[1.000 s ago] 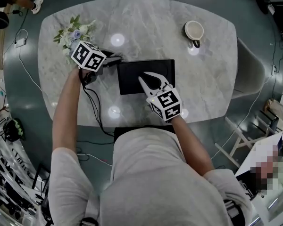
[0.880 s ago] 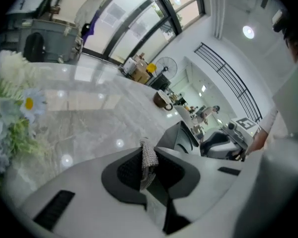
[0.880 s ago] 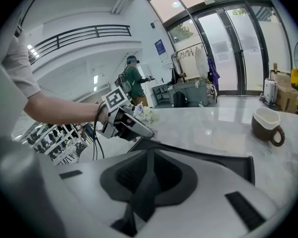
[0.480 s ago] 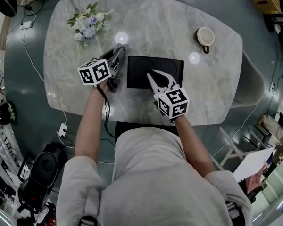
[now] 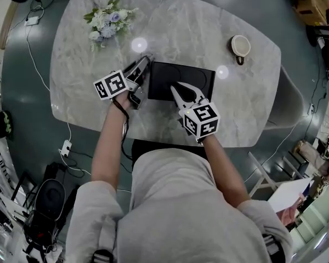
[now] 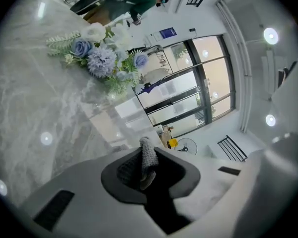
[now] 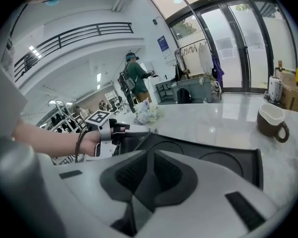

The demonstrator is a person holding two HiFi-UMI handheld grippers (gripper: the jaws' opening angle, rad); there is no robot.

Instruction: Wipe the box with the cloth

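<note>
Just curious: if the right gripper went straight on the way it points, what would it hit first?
The black box: the right gripper slants down at its top from close above, perhaps touching it.

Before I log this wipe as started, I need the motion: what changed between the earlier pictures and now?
The left gripper rolled over and swung to lie along the left edge of the box, cloth still pinched in its jaws. The right gripper stayed resting on the box, jaws together; mug and flowers kept their places.
</note>
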